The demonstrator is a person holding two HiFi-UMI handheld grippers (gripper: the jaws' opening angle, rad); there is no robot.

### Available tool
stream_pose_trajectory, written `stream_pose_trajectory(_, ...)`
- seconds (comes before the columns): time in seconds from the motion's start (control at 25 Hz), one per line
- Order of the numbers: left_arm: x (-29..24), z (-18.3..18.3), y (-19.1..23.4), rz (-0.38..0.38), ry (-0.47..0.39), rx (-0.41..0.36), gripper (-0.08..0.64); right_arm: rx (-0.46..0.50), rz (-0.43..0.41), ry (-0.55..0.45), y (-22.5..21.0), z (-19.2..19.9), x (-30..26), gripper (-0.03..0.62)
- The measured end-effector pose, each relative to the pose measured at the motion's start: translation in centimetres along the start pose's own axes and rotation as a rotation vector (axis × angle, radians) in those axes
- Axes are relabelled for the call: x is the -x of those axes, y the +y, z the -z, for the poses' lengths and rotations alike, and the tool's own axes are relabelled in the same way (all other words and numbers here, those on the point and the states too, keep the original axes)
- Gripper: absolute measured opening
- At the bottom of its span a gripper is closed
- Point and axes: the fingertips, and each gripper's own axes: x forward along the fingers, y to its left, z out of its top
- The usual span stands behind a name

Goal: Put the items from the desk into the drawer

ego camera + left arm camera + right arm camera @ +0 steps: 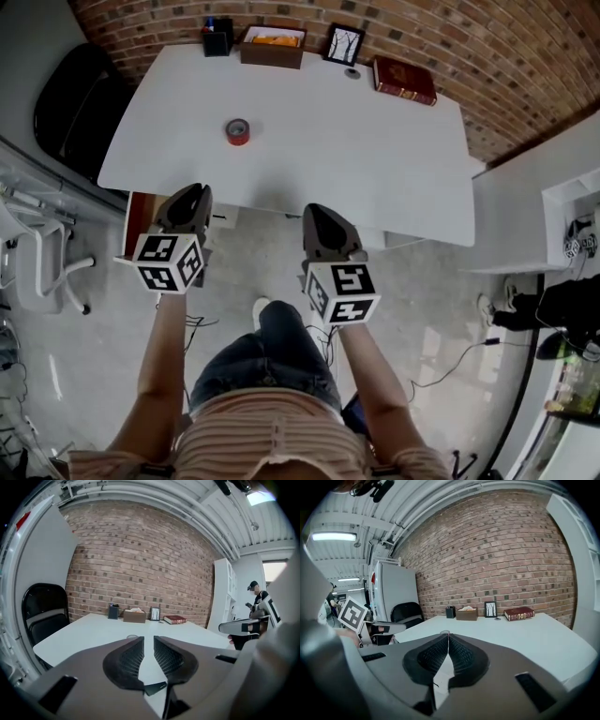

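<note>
On the white desk (375,159) lie a red tape roll (237,131), a black pen holder (217,39), a brown tissue box (273,45), a black picture frame (344,43) and a red book (404,80). Both grippers hover at the desk's near edge, short of every item. My left gripper (192,192) stands open by a narrow gap with nothing in it (148,639); the tape roll (132,636) peeks just beyond its tips. My right gripper (317,211) is shut and empty, its tips touching (448,637).
A black chair (75,103) stands at the desk's left end. A white cabinet part with a red-brown edge (139,216) shows under the desk's near left corner. A white shelf unit (572,216) is at right, with cables on the floor. A person (255,602) stands in the background.
</note>
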Motion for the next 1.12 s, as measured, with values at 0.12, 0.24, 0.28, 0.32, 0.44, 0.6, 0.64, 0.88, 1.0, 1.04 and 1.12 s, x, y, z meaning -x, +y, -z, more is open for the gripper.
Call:
stream_pose_trajectory(0.12,-2.7,0.0,0.2,0.012,0.032,0.004,0.09,-0.003,0.011,0.014,-1.1,-0.3,-1.1,0.017)
stream_pose_trajectory(0.24,-5.5,0.4,0.6,0.015,0.083,-0.007,0.139,-0.004,0.014,0.03,-2.1,-0.5,-2.5,0.018)
stream_pose_trajectory(0.28,-6.5,0.7,0.9,0.011,0.102,-0.016,0.161,-0.003,0.015,0.034,-2.4,-0.5,-3.1,0.018)
stream_pose_trajectory(0.32,-7.5,1.0,1.2,0.008,0.12,-0.025,0.184,-0.004,0.015,0.038,-2.7,-0.5,-3.7,0.018)
stream_pose_trajectory(0.44,-10.5,1.8,1.9,0.006,0.158,-0.04,0.224,-0.007,0.013,0.049,-3.4,-0.5,-5.7,0.018)
stream_pose_trajectory(0.6,-13.6,2.0,2.9,-0.01,0.186,-0.058,0.23,0.001,-0.004,0.071,-3.9,-0.8,-8.8,0.018)
stream_pose_trajectory(0.64,-14.4,2.1,3.2,-0.019,0.194,-0.056,0.238,0.002,-0.014,0.076,-4.0,-0.9,-9.5,0.017)
stream_pose_trajectory(0.88,-18.4,4.7,5.2,-0.081,0.29,-0.061,0.3,0.0,-0.06,0.11,-4.7,-1.4,-13.8,0.017)
stream_pose_trajectory(1.0,-19.9,5.9,6.1,-0.1,0.333,-0.094,0.311,0.004,-0.077,0.117,-4.8,-1.8,-15.5,0.018)
stream_pose_trajectory(1.04,-20.3,6.2,6.4,-0.106,0.346,-0.094,0.313,0.004,-0.083,0.119,-4.9,-2.0,-16.0,0.017)
stream_pose_trajectory(1.12,-21.2,6.6,6.9,-0.115,0.361,-0.091,0.313,0.006,-0.094,0.127,-5.2,-2.1,-17.1,0.018)
